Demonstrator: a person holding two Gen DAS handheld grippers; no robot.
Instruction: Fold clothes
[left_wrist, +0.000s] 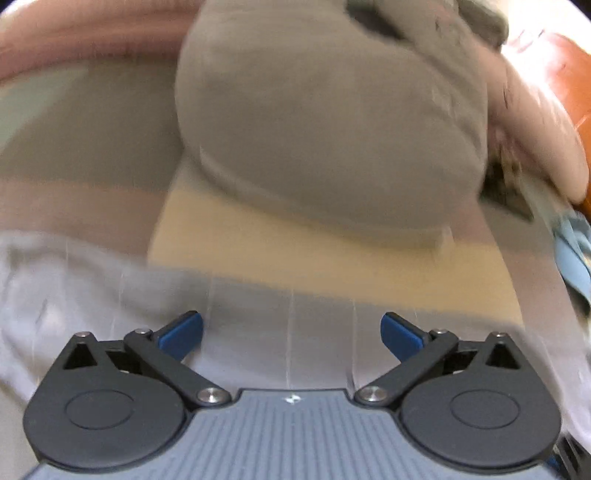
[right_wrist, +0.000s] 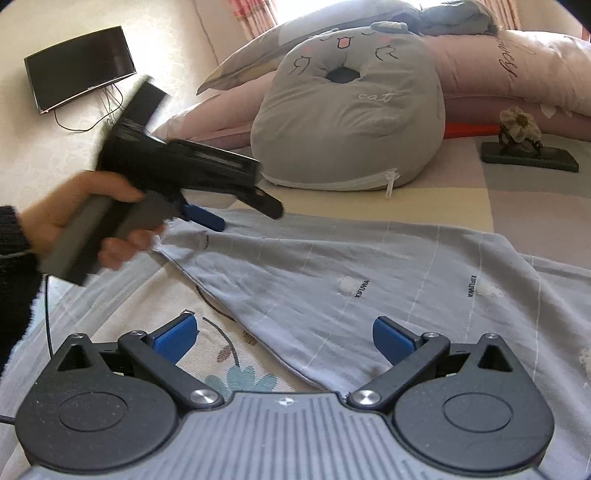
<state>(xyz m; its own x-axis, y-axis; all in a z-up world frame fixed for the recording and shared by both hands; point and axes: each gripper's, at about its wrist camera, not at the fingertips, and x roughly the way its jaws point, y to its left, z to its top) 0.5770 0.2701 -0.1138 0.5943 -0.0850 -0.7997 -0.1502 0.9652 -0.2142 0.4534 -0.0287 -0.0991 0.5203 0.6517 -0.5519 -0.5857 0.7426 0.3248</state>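
A pale blue-grey garment (right_wrist: 369, 280) with thin white lines and small printed words lies spread on the bed. My right gripper (right_wrist: 284, 332) hangs open just above its near edge, with nothing between the blue pads. A hand (right_wrist: 92, 206) holds the left gripper over the garment's far left corner, its blue fingertip (right_wrist: 205, 218) close to the cloth. The left wrist view is blurred by motion. There my left gripper (left_wrist: 291, 330) is open over the same garment (left_wrist: 92, 295), gripping nothing.
A grey cat-face cushion (right_wrist: 351, 122) sits on the bed just beyond the garment, also large in the left wrist view as cushion (left_wrist: 325, 122). Pink pillows (right_wrist: 517, 62) line the back. A dark flat object with a flower (right_wrist: 528, 155) lies at the right. The floral sheet (right_wrist: 229, 369) shows at the near left.
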